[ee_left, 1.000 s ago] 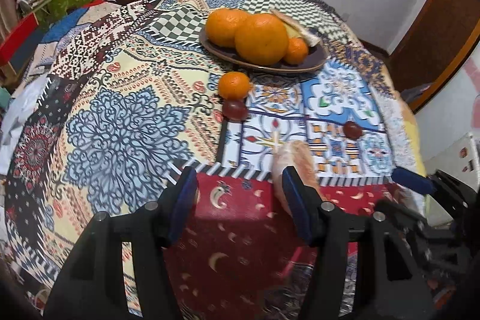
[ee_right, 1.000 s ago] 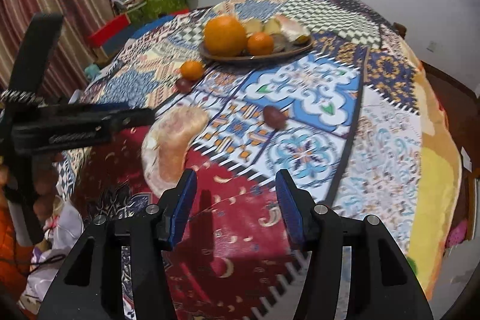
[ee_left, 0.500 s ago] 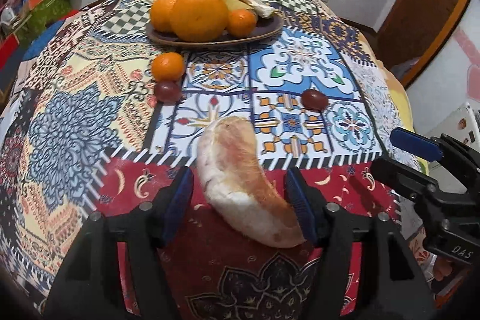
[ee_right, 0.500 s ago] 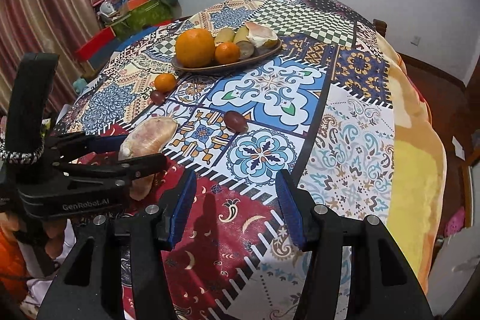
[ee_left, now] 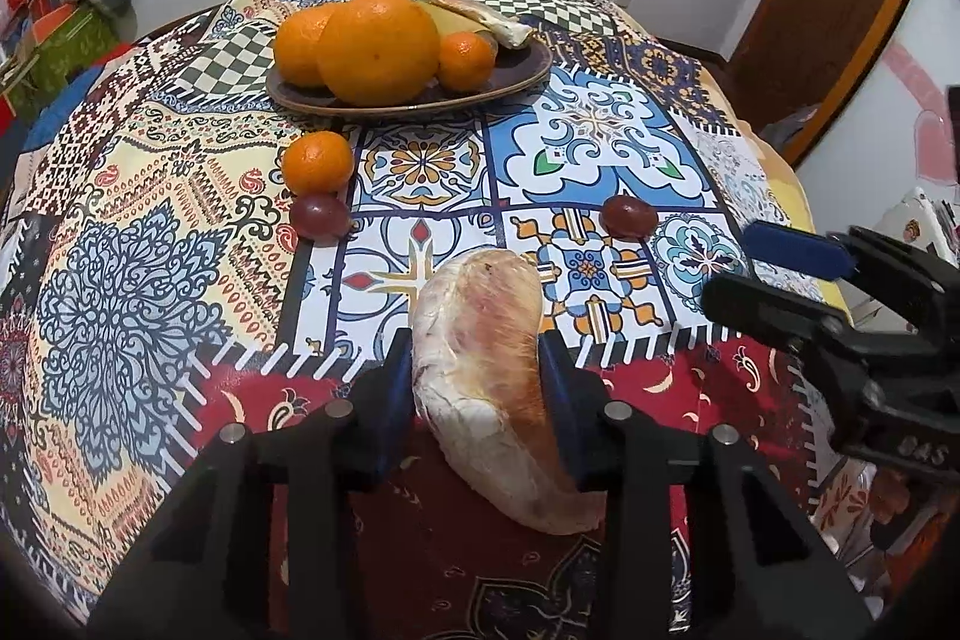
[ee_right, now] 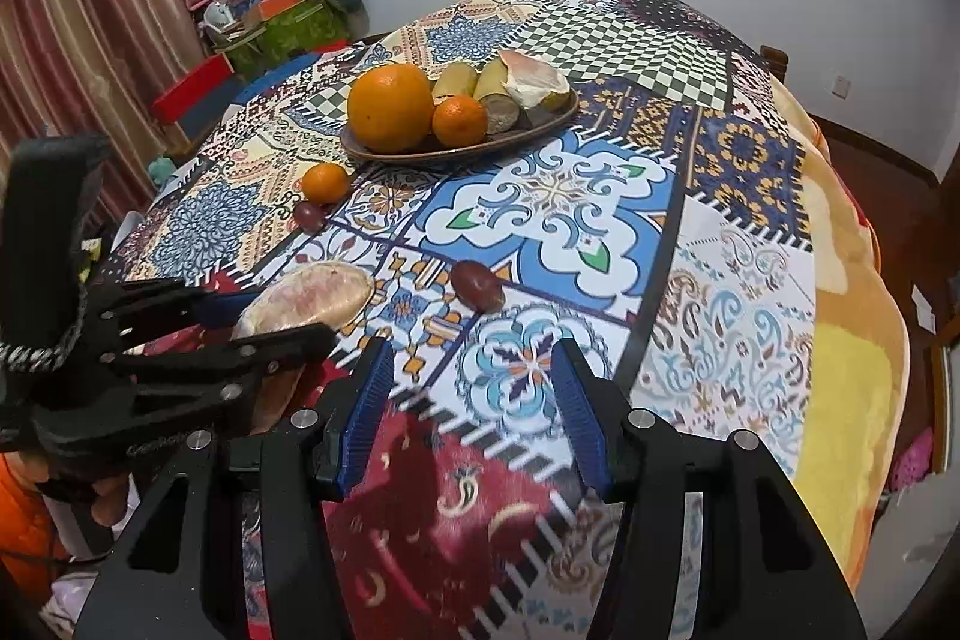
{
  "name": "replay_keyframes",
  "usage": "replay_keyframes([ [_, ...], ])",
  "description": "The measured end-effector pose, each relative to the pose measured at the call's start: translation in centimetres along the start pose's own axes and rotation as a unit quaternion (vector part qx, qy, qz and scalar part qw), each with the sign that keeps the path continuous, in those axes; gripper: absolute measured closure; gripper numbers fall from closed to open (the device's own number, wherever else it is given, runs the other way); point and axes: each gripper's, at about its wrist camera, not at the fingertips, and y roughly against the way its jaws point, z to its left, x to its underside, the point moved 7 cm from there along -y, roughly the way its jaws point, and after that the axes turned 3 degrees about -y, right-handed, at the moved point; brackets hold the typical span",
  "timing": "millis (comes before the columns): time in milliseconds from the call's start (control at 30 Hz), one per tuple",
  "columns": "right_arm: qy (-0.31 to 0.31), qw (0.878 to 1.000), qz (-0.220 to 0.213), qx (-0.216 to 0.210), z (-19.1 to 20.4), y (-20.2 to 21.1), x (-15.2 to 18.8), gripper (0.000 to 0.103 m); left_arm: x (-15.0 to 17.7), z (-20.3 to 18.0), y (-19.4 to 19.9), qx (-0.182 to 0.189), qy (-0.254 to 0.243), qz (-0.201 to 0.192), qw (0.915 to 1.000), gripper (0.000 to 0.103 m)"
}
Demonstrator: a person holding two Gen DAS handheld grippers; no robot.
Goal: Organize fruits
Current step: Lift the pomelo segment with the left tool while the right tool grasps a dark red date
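Note:
A pale pink pomelo segment [ee_left: 480, 358] lies on the patterned tablecloth near the front edge. My left gripper [ee_left: 474, 340] straddles it; its jaws are closing and both blue pads press on its sides. The right wrist view shows the same grip, with the segment [ee_right: 312, 295] in the left gripper [ee_right: 264, 322]. My right gripper [ee_right: 474, 358] hangs open over the cloth with nothing between its fingers; in the left wrist view it [ee_left: 762, 271] is at the right. A brown plate [ee_left: 528, 70] holds a large orange [ee_left: 378, 46] and other fruit.
A small mandarin [ee_left: 317, 162] and two dark red fruits [ee_left: 319, 215] [ee_left: 629, 216] lie loose on the cloth before the plate. Boxes and cushions [ee_right: 288, 16] are stacked behind the table on the left, beside a curtain [ee_right: 90, 40]. A wooden door [ee_left: 840, 10] is on the right.
My left gripper slid sideways until the pomelo segment lay between its fingers, then its jaws narrowed onto the segment. The right gripper's jaws kept the same gap.

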Motion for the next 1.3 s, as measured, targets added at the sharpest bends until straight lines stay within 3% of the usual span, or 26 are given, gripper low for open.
replay_keyframes([
  [200,-0.009,1.000,0.010,-0.010,-0.3,-1.8,-0.6,0.054,-0.5,1.8,0.6,-0.007,0.017,-0.011,0.9998,0.063],
  [500,0.008,1.000,0.015,-0.005,-0.5,-3.4,-1.6,0.070,-1.1,3.8,1.6,-0.017,0.035,-0.030,0.9988,0.063],
  [667,0.015,1.000,0.018,-0.012,-0.2,-3.7,-1.8,0.084,-1.6,3.9,1.9,-0.013,0.033,-0.039,0.9986,0.063],
  [1300,0.015,0.999,-0.030,-0.018,-0.1,-2.0,-5.8,0.085,-7.7,4.5,4.4,-0.021,0.023,-0.105,0.9940,0.063],
])
